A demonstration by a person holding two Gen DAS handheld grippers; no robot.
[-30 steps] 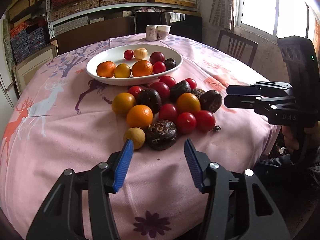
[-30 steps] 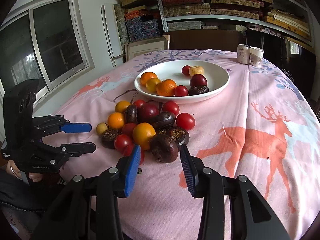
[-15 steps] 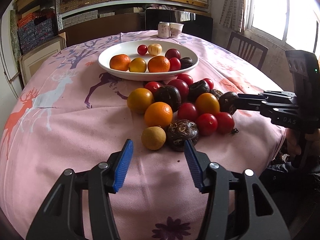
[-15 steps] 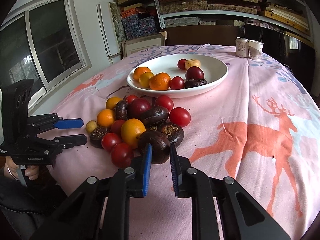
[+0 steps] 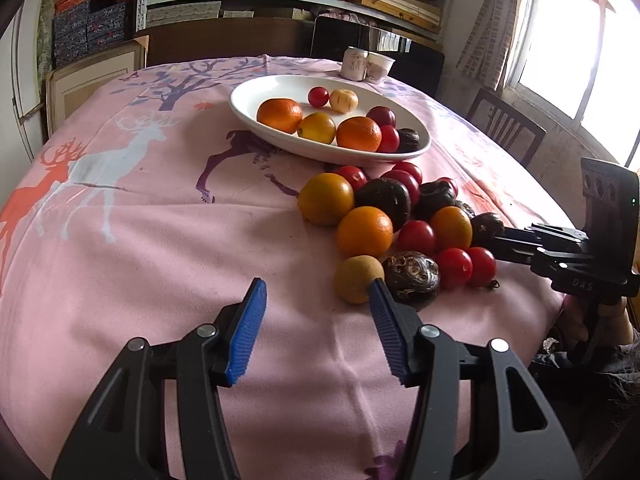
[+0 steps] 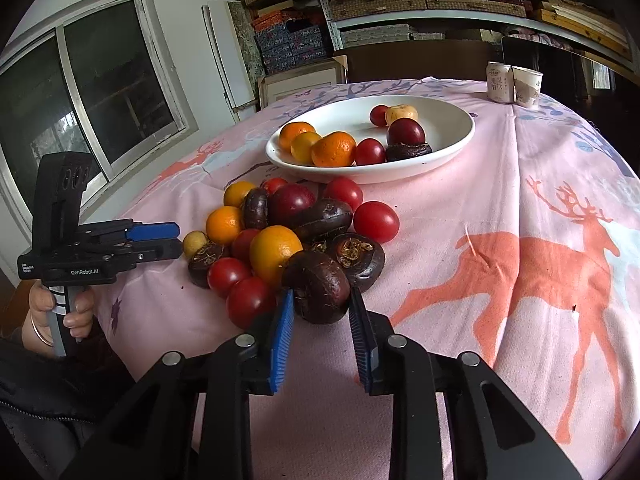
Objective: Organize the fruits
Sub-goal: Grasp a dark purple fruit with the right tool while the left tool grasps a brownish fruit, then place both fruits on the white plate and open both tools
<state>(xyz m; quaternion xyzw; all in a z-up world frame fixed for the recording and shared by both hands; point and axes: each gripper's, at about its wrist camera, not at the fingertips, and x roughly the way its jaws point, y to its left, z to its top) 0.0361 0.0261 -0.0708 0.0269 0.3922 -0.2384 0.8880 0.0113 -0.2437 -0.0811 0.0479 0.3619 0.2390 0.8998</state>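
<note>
Your right gripper (image 6: 320, 310) pinches the dark brown fruit (image 6: 318, 286) at the near edge of the pile (image 6: 288, 236), so you can lift it without bumping the red ones beside it. The white plate (image 6: 452, 152) sits past the pile, straight ahead, and already has some fruit in it. Your left gripper (image 5: 316, 300) is spread with nothing in it. The small yellow fruit (image 5: 356, 280) sits right by its right tip, maybe your next pick.

Your two grippers are black plastic with ribbed blue pads and silver screws at the finger pivots. The left gripper (image 6: 172, 240) carries white "GenRobot.AI" lettering; the right gripper (image 5: 486, 236) shows "DAS" and a small green light. You wear dark sleeves and a thin bracelet (image 6: 38, 332).
</note>
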